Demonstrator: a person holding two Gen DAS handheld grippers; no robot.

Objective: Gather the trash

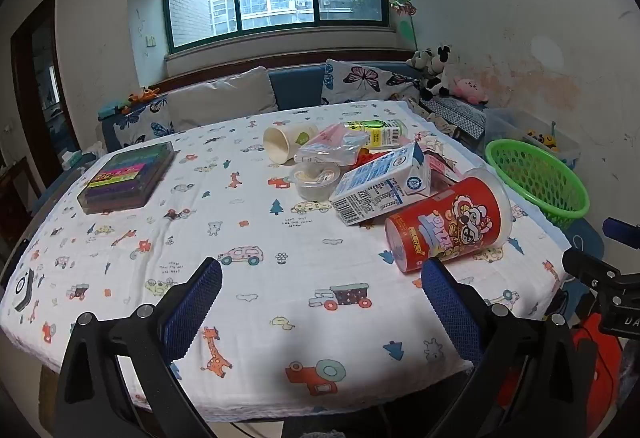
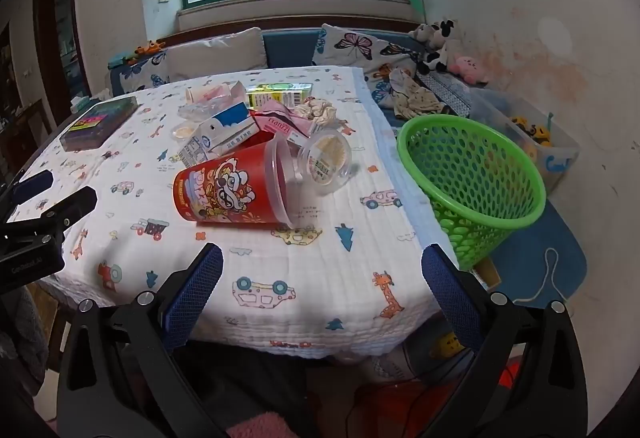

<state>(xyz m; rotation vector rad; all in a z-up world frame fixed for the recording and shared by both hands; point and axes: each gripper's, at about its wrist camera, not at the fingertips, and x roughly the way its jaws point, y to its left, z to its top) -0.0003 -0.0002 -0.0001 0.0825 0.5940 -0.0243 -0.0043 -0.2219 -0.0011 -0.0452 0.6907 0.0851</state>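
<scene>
Both grippers, left gripper and right gripper: fingers wide, nothing held | red cup on its side near worktop right edge | green basket just beside that edge

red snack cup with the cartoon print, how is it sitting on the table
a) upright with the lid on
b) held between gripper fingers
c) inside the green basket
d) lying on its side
d: the red plastic snack cup with the cartoon print lies on its side on the patterned tablecloth, outside the green perforated plastic basket, and neither open gripper touches it.
</scene>
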